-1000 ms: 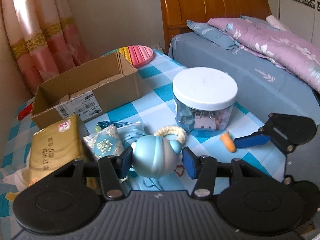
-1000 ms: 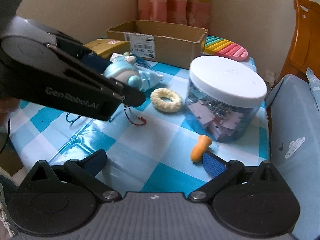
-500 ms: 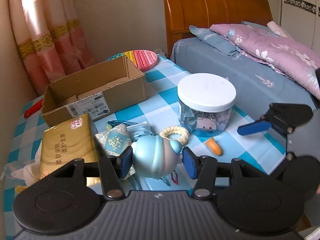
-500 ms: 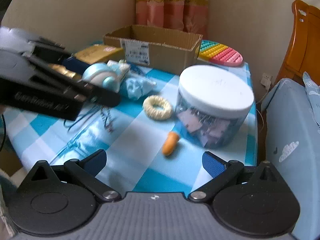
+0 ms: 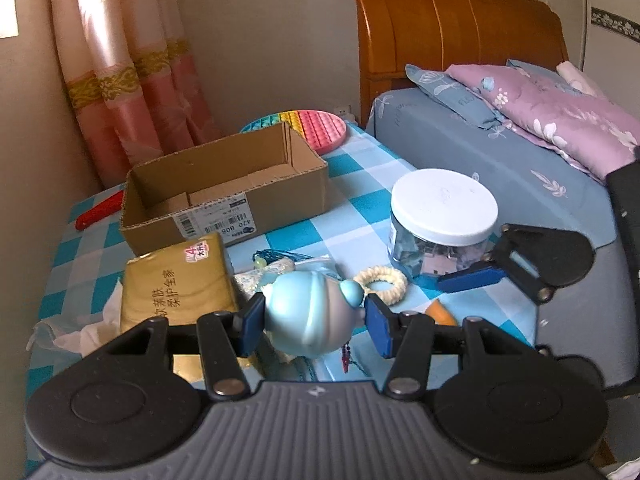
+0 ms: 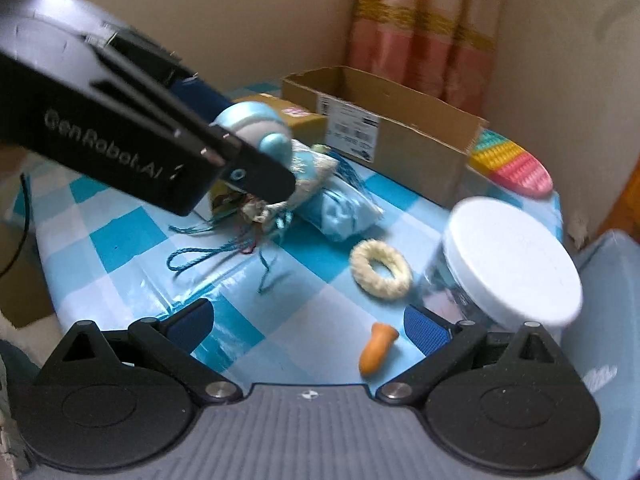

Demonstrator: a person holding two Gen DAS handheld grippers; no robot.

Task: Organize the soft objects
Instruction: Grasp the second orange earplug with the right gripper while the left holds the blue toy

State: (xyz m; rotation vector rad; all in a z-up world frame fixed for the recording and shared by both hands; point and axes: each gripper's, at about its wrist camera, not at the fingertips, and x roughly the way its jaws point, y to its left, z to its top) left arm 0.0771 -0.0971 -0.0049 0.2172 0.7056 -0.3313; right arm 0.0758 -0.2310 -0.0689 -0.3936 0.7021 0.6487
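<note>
Seen from the left wrist, the box (image 5: 224, 184) sits behind the ring (image 5: 380, 282), the jar (image 5: 442, 220) to its right.

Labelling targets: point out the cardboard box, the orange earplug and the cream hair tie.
cardboard box (image 5: 224, 204), left wrist view, front wall.
orange earplug (image 6: 377, 348), right wrist view, middle of its body.
cream hair tie (image 6: 381, 268), right wrist view, fuzzy ring's near side.

Blue soft toy (image 5: 310, 316) in left claw (image 5: 314, 322)

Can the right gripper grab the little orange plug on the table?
Probably yes. The right gripper is open and empty, and the orange plug lies just ahead between its fingers with nothing covering it.
</note>
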